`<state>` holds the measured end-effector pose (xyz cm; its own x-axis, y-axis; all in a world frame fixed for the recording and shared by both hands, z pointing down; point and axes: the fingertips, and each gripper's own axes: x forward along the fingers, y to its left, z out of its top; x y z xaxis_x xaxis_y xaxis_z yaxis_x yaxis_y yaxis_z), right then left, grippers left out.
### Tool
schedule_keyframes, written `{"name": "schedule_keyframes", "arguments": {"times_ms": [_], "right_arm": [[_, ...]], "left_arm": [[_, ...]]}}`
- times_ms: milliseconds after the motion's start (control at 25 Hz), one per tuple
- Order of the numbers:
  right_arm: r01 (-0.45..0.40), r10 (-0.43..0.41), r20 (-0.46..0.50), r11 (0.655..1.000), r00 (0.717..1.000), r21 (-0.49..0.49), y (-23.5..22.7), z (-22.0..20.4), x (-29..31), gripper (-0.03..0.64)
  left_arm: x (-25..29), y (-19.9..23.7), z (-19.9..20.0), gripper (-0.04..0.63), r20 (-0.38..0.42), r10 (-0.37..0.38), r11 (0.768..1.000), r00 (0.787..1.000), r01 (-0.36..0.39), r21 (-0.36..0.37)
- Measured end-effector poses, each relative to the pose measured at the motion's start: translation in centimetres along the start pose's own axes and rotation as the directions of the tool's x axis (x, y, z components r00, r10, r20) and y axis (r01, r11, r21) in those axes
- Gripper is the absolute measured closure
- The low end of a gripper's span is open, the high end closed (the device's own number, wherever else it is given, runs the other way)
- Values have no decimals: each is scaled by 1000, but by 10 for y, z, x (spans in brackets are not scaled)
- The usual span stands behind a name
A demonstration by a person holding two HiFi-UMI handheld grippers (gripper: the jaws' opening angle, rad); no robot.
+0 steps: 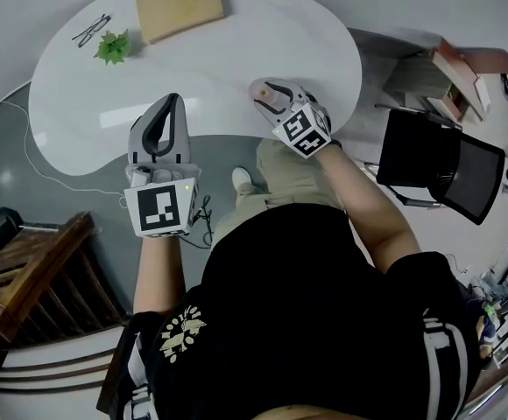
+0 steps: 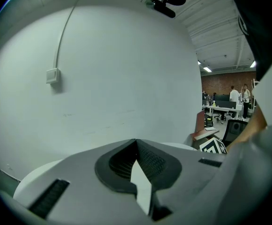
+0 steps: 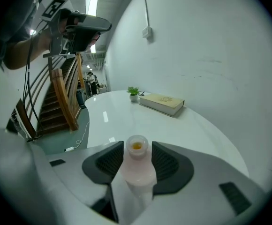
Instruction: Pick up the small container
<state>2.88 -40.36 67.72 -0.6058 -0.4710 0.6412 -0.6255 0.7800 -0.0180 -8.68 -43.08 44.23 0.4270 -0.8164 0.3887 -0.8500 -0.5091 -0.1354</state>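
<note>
**Grip on, lift pending**

The right gripper (image 3: 138, 145) has its jaws closed against the sides of the small container (image 3: 137, 168), a pale bottle with an open mouth, upright between the pads. I judge the grasp made; the lift is left to do. The bottle's base is hidden by the gripper body, so I cannot tell whether it rests on the white table (image 3: 126, 114). The left gripper (image 2: 136, 143) is closed and empty, facing the wall.

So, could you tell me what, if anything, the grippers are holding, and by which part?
The right gripper holds the small container by its body's sides, below the neck; the left gripper is shut and empty.
</note>
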Motion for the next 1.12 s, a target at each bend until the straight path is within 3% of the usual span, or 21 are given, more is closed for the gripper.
{"name": "schedule_keyframes", "arguments": {"times_ms": [440,600,1120], "right_arm": [[43,-43,44,999,998,-2,0,2,-4,465],[39,-40,49,999,998,29,-1,6,-8,466],[23,-27,49,997,998,79,0,43,-51,466]], "left_arm": [[-12,-4,4,574,22,14,1000,1000,-14,5],[-17,0,0,574,-14,21,1000,1000,-20,22],[-24,-11,30,574,76,-1,999,997,-2,34]]}}
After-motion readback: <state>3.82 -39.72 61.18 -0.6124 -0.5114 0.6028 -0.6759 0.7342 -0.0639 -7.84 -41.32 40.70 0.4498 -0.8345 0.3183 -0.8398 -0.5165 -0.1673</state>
